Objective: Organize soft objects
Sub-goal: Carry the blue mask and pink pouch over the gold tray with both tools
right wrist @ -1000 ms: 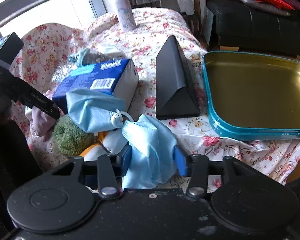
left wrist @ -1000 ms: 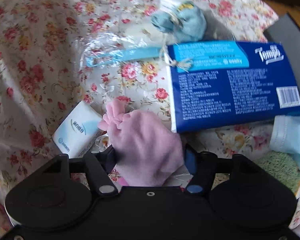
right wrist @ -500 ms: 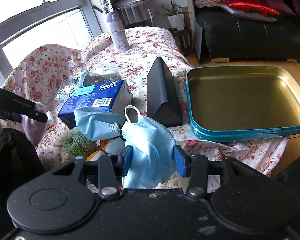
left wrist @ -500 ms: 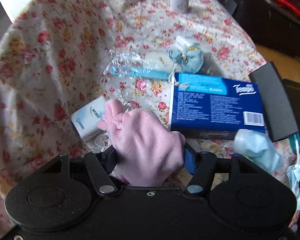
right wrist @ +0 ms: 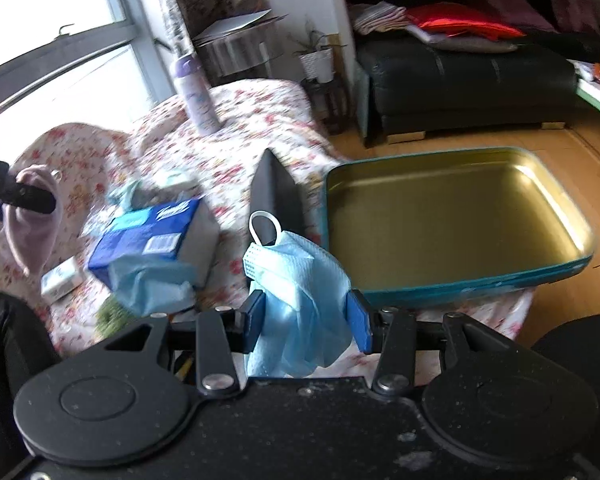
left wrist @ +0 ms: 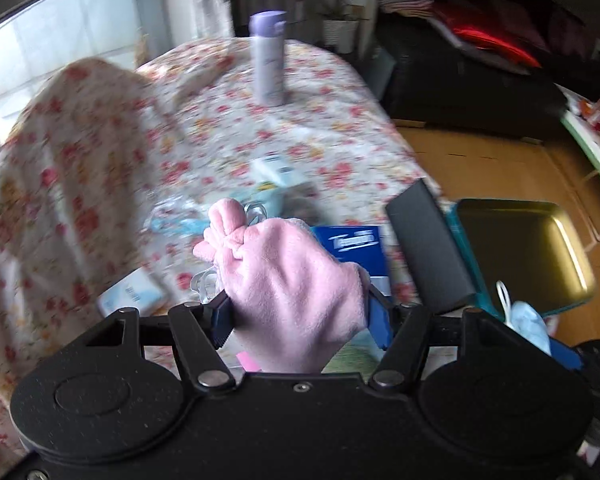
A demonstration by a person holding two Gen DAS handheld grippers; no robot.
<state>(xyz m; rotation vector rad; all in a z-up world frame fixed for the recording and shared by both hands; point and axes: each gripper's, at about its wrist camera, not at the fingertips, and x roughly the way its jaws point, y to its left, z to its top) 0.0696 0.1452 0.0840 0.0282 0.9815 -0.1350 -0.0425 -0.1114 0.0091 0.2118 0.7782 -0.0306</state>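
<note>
My left gripper (left wrist: 302, 316) is shut on a pink fleece pouch (left wrist: 292, 280) and holds it above the flowered tablecloth (left wrist: 100, 168). It also shows at the left of the right wrist view (right wrist: 30, 220). My right gripper (right wrist: 306, 322) is shut on a light blue face mask (right wrist: 300, 280), held in the air in front of the teal tin tray (right wrist: 452, 216) with its gold inside. The tray shows at the right of the left wrist view (left wrist: 524, 252).
A blue tissue pack (right wrist: 152, 236) with a second mask (right wrist: 148, 284) draped on it lies left of a black wedge-shaped case (right wrist: 276, 196). A lilac bottle (right wrist: 196, 92) stands at the back. A small white packet (right wrist: 60, 280) and green fuzzy thing (right wrist: 110, 314) lie near the front.
Both grippers have risen with their loads. The pink pouch is lifted well off the cloth and the left view now looks across the table. The right gripper has moved nearer the tray.
</note>
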